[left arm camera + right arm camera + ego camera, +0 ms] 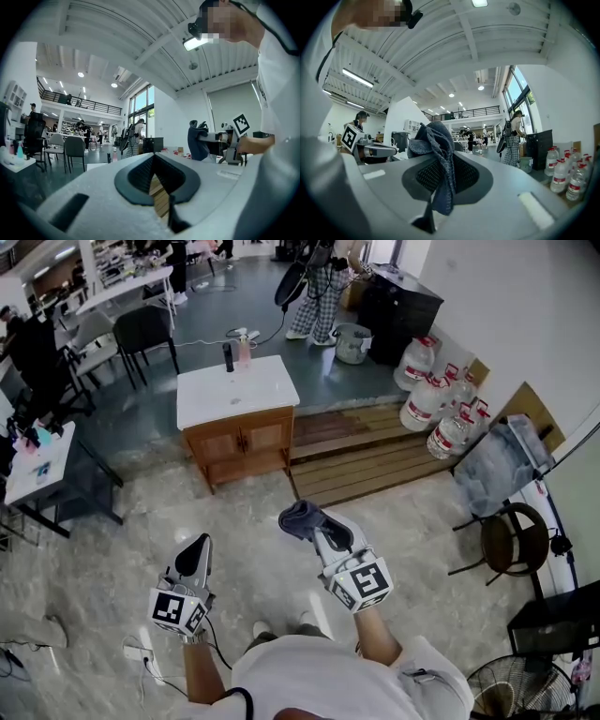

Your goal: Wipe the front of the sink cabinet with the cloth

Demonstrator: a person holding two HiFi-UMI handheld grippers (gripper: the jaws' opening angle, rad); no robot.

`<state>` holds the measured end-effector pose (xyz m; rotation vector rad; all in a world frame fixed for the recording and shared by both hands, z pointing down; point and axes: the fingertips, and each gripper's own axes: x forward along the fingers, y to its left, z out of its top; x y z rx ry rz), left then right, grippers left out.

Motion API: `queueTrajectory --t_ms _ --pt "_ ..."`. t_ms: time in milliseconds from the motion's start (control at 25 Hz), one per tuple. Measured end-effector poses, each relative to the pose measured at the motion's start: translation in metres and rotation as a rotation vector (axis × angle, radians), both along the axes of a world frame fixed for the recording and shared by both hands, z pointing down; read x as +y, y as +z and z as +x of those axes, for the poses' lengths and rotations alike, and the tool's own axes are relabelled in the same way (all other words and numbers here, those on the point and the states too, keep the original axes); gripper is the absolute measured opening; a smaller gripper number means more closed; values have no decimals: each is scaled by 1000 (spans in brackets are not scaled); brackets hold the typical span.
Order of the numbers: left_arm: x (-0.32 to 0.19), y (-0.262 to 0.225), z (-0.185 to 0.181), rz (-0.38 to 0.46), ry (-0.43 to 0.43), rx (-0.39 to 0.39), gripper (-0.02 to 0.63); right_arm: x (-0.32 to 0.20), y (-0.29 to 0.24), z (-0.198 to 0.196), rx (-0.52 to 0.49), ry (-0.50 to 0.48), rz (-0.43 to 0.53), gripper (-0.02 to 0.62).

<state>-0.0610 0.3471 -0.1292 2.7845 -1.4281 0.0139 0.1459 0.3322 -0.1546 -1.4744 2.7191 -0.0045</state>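
Pale marbled floor point(112, 559) spreads around the wooden sink cabinet point(239, 442), which stands well apart at twelve o'clock. At seven o'clock the left gripper point(194, 557) has its jaws pressed together, empty. At five o'clock the right gripper point(328, 538) pinches the blue-grey cloth point(300, 518).

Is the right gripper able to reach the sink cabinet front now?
Probably not yet: the right gripper, shut on the cloth, is well short of the sink cabinet. Only bare floor between.

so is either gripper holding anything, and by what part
The right gripper pinches the cloth by a fold, most of it bunched beyond the tips. The left gripper is shut, empty.
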Motion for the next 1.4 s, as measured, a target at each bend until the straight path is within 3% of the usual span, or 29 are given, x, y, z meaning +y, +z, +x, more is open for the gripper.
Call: queueTrajectory --t_ms 240,480,1120,1400 --pt "2 0 2 2 1 -3 2 2 -5 1 50 18 41 48" --pt "9 6 16 -13 -18 -25 2 3 -5 20 8 3 24 49" --pt "19 28 103 -42 -36 -35 2 5 19 98 -21 -64 11 51" --pt "6 27 117 -23 -35 -37 2 -2 31 110 6 -62 10 51"
